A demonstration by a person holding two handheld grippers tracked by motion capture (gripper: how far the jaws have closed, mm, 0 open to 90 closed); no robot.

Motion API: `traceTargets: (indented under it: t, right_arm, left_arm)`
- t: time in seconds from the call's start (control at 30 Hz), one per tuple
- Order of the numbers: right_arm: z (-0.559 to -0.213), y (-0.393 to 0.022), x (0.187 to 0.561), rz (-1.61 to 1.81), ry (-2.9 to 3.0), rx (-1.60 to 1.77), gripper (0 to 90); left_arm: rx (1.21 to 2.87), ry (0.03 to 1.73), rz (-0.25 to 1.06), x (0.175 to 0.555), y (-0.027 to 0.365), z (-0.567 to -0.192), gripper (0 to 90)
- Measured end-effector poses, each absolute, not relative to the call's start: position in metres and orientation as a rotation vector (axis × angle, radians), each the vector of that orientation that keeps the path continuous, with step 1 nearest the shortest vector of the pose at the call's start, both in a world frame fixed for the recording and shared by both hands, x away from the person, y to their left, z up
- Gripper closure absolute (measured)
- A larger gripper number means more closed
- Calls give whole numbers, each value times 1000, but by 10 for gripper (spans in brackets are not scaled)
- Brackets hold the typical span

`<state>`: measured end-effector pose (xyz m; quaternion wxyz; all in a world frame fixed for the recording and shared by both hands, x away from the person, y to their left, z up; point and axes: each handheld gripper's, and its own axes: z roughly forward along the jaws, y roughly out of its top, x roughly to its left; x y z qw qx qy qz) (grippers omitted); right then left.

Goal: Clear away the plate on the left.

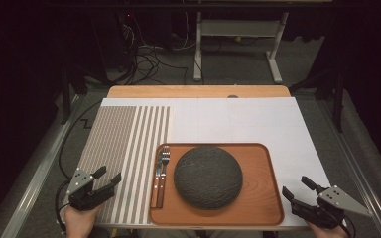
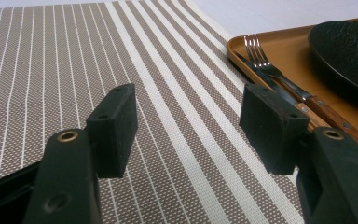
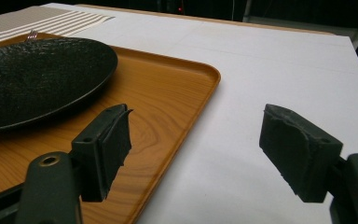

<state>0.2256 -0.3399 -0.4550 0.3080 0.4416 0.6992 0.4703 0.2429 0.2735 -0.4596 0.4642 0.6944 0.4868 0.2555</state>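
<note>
- Starting at the lower left of the high view: the left gripper point(image 1: 110, 177), of black hard plastic with a grey three-cornered plate on top, is held in a hand point(image 1: 79, 221) over the placemat's near-left edge. Its jaws stand wide apart with nothing between them; the block-shaped pads point(image 2: 114, 128) have flat matte faces.
- The striped placemat point(image 1: 124, 158) is rectangular, of woven mesh texture, brown-grey with cream lines that are thin at its left and broaden into wide bands at its right. It lies flat on the white tabletop point(image 1: 258, 121), its right edge just beside the tray.
- The tray point(image 1: 268, 198), lower centre of the frame, is a rounded-corner rectangle with a raised rim and an orange wood-grain finish.
- A fork point(image 1: 164, 163) and a knife point(image 1: 157, 171), each of shiny metal with a riveted wooden handle, lie side by side along the tray's left edge, tines toward the top of the frame.
- A round black plate point(image 1: 208, 177) with a rough, pebbled surface sits in the tray's middle, just right of the cutlery, not touching it.
- At lower right, the right gripper point(image 1: 294, 186), of the same build, hovers over bare tabletop just beside the tray's right edge. Its jaws are parted wide and empty; one pad point(image 3: 293, 149) has a frayed edge.
</note>
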Motion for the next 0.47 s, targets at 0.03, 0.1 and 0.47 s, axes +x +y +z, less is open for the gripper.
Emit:
traceTargets:
  t: [0.03,0.1,0.47]
  right_arm:
    - [-455,-340,226,1244,1850,1166,251]
    - [-455,-340,226,1245,1851,1166,251]
    - [-455,-340,227,1251,1858,1165,250]
  left_arm:
    - [1703,1198,627,244,274,-460,351]
    - [1715,1197,625,246,274,-461,351]
    - [1737,1210,585,252,274,-464,351]
